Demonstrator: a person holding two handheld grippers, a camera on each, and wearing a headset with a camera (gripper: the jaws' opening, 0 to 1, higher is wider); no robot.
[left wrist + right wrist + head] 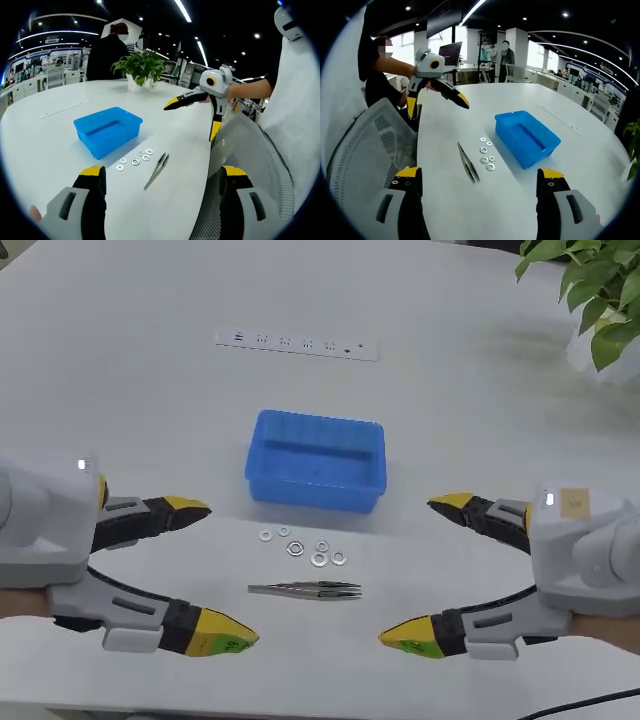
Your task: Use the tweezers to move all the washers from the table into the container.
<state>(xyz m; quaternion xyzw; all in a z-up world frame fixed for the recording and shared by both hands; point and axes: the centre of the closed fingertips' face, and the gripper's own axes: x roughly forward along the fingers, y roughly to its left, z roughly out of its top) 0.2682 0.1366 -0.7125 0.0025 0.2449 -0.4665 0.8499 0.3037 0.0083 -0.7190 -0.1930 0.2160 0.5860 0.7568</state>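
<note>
Head view: the task looks unstarted. The blue container (316, 460) sits in the centre of the frame and appears empty. The washers (300, 546) lie in a small cluster on the white surface (150, 420) just below it, and the tweezers (305, 589) lie flat just below the washers, untouched. Picking up the tweezers and carrying every washer across is all left to do. The left gripper (228, 572) at lower left and the right gripper (408, 571) at lower right flank the tweezers. Each has its jaws spread wide and holds nothing. A power strip (297, 344) lies near the top of the frame, and a plant (590, 300) stands at upper right.

Left gripper view: the two jaws rise far apart from the bottom edge, empty and touching nothing. The tweezers, washers and container lie ahead, between them.

Right gripper view: its jaws likewise stand wide apart and empty. The tweezers lie at centre, with the washers beside them and the container to the right.
</note>
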